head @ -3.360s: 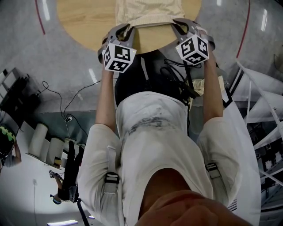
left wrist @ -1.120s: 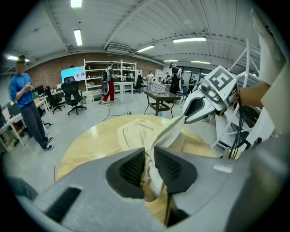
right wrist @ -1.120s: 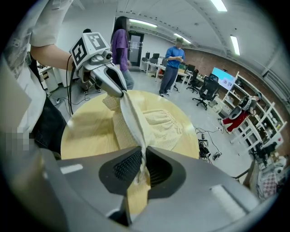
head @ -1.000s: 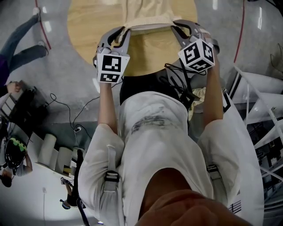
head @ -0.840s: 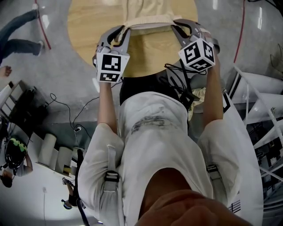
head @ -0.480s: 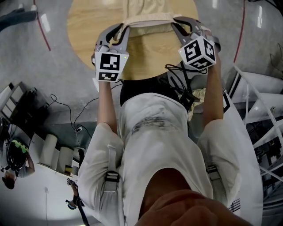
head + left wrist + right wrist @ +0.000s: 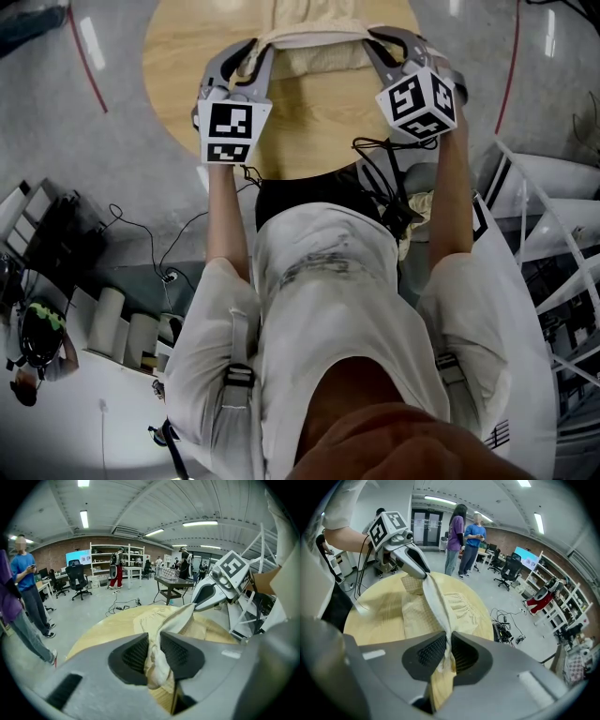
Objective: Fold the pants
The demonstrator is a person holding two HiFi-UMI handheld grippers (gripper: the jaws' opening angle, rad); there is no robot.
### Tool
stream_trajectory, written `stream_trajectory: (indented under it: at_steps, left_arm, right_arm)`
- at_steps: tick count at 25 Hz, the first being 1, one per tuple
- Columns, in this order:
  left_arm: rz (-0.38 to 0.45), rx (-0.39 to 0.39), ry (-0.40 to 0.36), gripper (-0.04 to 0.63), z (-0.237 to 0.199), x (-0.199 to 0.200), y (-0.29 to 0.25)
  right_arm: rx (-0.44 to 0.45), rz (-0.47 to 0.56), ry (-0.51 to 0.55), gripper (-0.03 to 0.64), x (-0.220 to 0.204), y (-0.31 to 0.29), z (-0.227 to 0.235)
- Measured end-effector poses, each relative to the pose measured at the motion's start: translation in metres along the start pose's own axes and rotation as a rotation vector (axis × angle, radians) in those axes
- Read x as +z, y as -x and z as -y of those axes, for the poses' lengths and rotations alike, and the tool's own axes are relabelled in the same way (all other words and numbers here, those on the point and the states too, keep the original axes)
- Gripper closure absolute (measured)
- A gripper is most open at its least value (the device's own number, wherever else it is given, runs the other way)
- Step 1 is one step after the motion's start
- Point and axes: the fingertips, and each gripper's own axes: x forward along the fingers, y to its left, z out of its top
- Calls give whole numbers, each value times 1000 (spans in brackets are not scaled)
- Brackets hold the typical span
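Head view, pants [image 7: 317, 26]: The cream cloth lies on the round desk [image 7: 187, 66]. Its near edge band is lifted and stretched between my two grippers, just inside the desk's near rim.
Head view, left gripper [image 7: 255, 52]: It sits at the band's left corner, above the near-left part of the desk.
Head view, right gripper [image 7: 379, 45]: It sits at the band's right corner, about level with the left one across the desk.
Left gripper view, fingers: A thick wad of cloth sits between them and both pads touch it, but they are opening. I judge this hold to be the weaker of the two.
Left gripper view, band: It runs taut from my fingers across to the right gripper [image 7: 200, 604], clear of the desk top.
Right gripper view, fingers: They are clenched on a thin pleat of the band, with a tail of cloth hanging below the pads.
Right gripper view, rest of the pants: It lies flat toward the desk's far side, with a gathered stretch showing there.
Step in hand, my reading: I am carrying the lifted edge over the cloth that lies on the desk.
Doing it well, pace: I would move both corners together toward the desk's far side, keeping the band taut and level so the crease comes out straight.
Doing it well, release: I want the left corner lowered onto the desk before those fingers let go. Otherwise that corner may drop and skew the fold.
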Motion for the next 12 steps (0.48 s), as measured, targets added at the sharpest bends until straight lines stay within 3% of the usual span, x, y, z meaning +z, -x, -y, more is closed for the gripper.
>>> stream_trajectory:
  at_steps: [12]
  left_arm:
    - [12,17,13,494,-29,15,-30]
  right_arm:
    - [-73,-14,-29,558,3,-22,31]
